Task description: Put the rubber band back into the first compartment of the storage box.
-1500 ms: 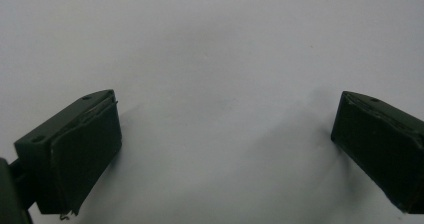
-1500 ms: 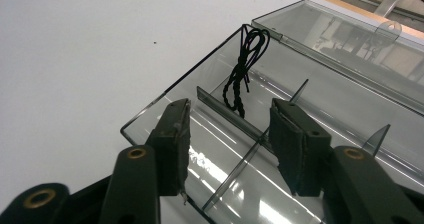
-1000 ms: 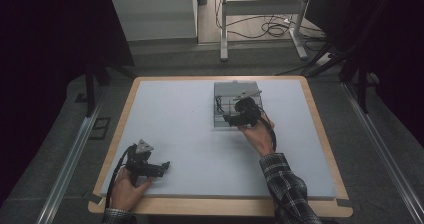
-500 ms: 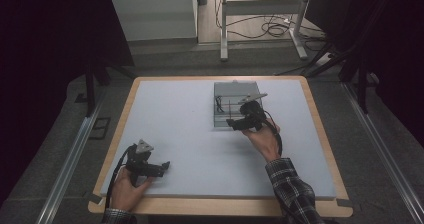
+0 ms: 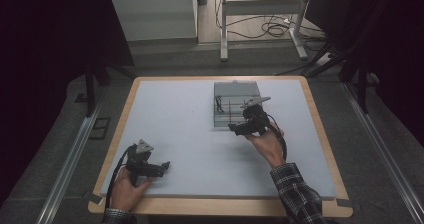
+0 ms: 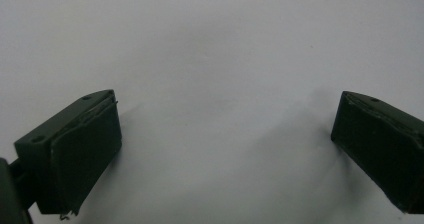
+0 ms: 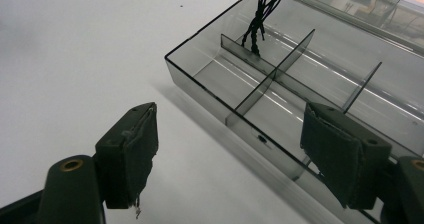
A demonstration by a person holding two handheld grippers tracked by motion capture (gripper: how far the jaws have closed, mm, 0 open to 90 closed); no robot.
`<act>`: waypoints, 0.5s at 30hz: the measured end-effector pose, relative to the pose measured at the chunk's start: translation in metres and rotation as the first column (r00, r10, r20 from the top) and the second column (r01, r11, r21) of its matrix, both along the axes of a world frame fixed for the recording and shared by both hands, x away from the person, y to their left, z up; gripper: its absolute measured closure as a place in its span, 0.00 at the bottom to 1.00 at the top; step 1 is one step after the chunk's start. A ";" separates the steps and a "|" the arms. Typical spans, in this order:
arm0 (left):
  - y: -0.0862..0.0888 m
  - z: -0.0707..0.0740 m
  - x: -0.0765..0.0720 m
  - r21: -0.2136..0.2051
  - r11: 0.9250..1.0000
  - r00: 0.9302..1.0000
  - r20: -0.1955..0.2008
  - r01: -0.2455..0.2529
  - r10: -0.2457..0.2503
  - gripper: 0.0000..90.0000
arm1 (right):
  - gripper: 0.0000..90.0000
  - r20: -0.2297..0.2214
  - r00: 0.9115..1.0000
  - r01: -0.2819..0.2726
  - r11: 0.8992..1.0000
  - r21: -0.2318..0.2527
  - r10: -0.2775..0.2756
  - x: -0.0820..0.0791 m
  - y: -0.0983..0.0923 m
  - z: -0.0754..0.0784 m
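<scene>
A clear divided box [image 7: 320, 79] lies just ahead of the right gripper [image 7: 227, 154], whose fingers [image 7: 131, 151] are spread apart, one over the box's near wall, one over bare desk [image 5: 175, 114]. A black cord [image 7: 260, 14] lies in a far compartment. Well apart, the left gripper [image 6: 225, 149] rests low over the desk, its fingers [image 6: 85, 149] spread and empty.

I note a divided tray [image 5: 237, 90] far right-centre on the worktop [image 5: 190, 119]; a cord [image 7: 260, 14] lies in its far-left compartment.
</scene>
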State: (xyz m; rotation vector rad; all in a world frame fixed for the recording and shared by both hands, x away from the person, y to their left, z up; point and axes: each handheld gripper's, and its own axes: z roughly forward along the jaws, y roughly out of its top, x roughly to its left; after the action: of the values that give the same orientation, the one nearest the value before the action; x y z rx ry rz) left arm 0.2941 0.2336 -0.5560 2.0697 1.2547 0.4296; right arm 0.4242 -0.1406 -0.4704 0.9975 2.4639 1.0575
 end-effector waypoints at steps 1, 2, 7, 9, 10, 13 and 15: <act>0.000 0.000 0.000 0.000 1.000 1.000 0.000 0.000 0.000 0.00 | 0.25 -0.001 1.000 -0.004 1.000 0.000 0.004 -0.001 -0.001 0.000; 0.000 0.000 0.000 0.001 1.000 1.000 0.000 0.000 0.000 0.00 | 0.25 -0.002 1.000 -0.006 1.000 -0.002 0.006 -0.002 -0.001 0.000; 0.000 0.000 0.000 0.000 1.000 1.000 0.000 0.000 0.000 0.00 | 0.24 -0.006 1.000 -0.009 1.000 -0.002 0.009 -0.007 -0.003 -0.001; 0.000 0.000 0.000 0.000 1.000 1.000 0.000 0.000 0.000 0.00 | 0.23 -0.011 1.000 -0.008 1.000 -0.004 0.008 -0.009 -0.004 -0.001; 0.000 0.000 0.000 0.000 1.000 1.000 0.000 0.000 0.000 0.00 | 0.23 -0.013 1.000 -0.007 1.000 -0.005 0.007 -0.010 -0.005 -0.001; 0.000 0.000 0.000 0.001 1.000 1.000 0.000 0.000 0.000 0.00 | 0.22 -0.017 1.000 -0.005 1.000 -0.009 0.005 -0.013 -0.007 0.000; 0.000 0.000 0.000 0.001 1.000 1.000 0.000 0.000 0.000 0.00 | 0.22 -0.018 1.000 -0.005 1.000 -0.008 0.005 -0.014 -0.009 0.000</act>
State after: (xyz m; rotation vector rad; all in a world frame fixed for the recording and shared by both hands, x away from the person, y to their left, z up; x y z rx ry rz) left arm 0.2941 0.2336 -0.5559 2.0705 1.2549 0.4297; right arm 0.4097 -0.1496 -0.4703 1.0029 2.4839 1.0439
